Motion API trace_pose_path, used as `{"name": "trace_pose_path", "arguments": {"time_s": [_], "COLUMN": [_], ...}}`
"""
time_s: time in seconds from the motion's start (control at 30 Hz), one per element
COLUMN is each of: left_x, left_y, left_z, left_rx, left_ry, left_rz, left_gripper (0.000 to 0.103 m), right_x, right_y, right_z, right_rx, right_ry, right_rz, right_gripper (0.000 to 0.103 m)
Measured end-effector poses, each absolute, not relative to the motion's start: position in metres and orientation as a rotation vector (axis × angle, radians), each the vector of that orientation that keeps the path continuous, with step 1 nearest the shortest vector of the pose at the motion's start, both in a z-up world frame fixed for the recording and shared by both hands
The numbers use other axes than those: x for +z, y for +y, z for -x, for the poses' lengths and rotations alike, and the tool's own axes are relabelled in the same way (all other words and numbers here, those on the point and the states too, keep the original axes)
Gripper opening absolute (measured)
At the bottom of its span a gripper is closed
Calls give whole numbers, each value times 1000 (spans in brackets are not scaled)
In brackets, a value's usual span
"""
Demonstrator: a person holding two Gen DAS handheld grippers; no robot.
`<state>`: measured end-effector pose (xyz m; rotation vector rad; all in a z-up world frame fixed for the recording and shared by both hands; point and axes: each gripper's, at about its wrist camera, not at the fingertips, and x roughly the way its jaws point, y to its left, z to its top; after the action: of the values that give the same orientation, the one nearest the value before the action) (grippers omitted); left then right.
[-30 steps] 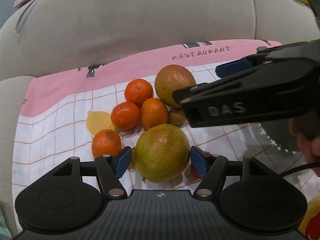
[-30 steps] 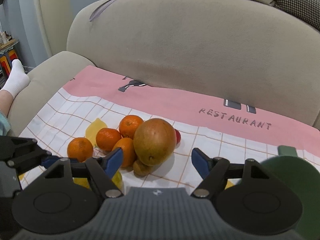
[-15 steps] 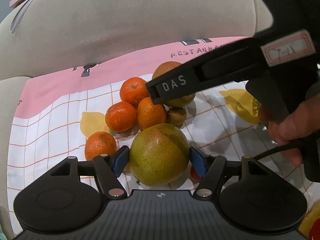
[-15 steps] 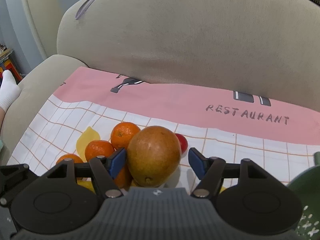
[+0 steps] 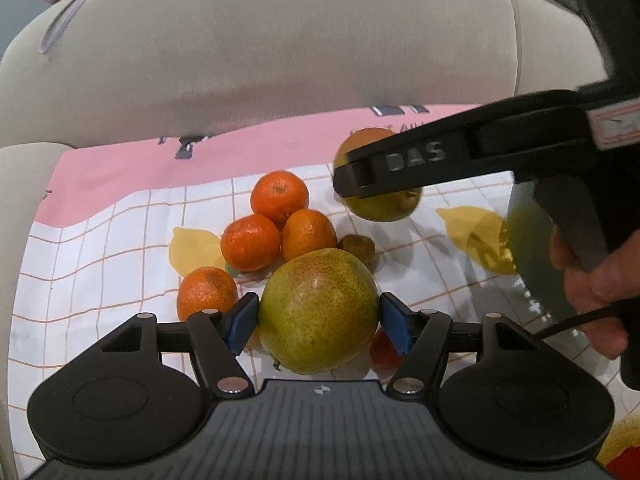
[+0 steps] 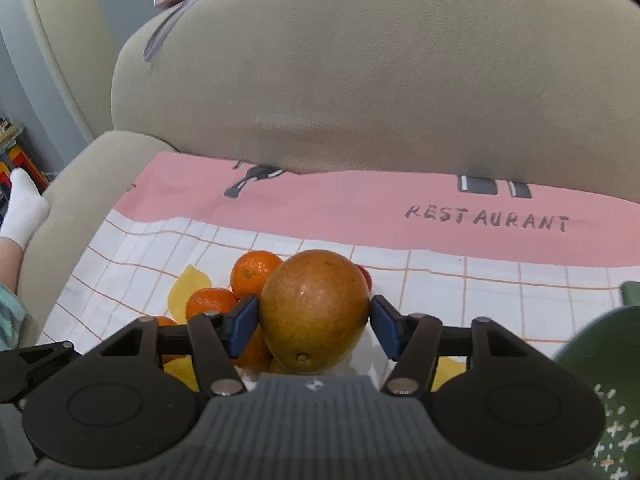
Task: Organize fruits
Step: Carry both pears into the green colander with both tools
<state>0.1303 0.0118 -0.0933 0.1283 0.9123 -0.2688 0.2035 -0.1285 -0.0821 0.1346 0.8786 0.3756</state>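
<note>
The left gripper (image 5: 319, 316) clamps a green mango (image 5: 318, 310) beside four tangerines (image 5: 279, 198).

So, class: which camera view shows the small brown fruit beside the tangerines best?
The left wrist view. There the small brown fruit lies in the open between a tangerine and the green mango. In the right wrist view it is hidden behind the reddish mango and gripper.

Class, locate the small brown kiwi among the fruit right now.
In the left wrist view, the kiwi lies on the checked cloth, right of the tangerines, just behind the green mango.
</note>
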Motion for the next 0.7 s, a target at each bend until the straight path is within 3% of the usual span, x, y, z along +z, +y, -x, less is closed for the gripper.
{"name": "trace_pose_path", "arguments": {"time_s": [0.7], "left_x": [-14], "left_y": [-13], "left_z": [-89], "left_rx": [-391], "left_ry": [830], "left_rz": [24], "left_gripper": [75], "right_x": [-2], "right_y": [-232], "right_z": [-91], "right_rx": [309], "right_ry": [805], "right_rz": [-179], "right_gripper": [59]}}
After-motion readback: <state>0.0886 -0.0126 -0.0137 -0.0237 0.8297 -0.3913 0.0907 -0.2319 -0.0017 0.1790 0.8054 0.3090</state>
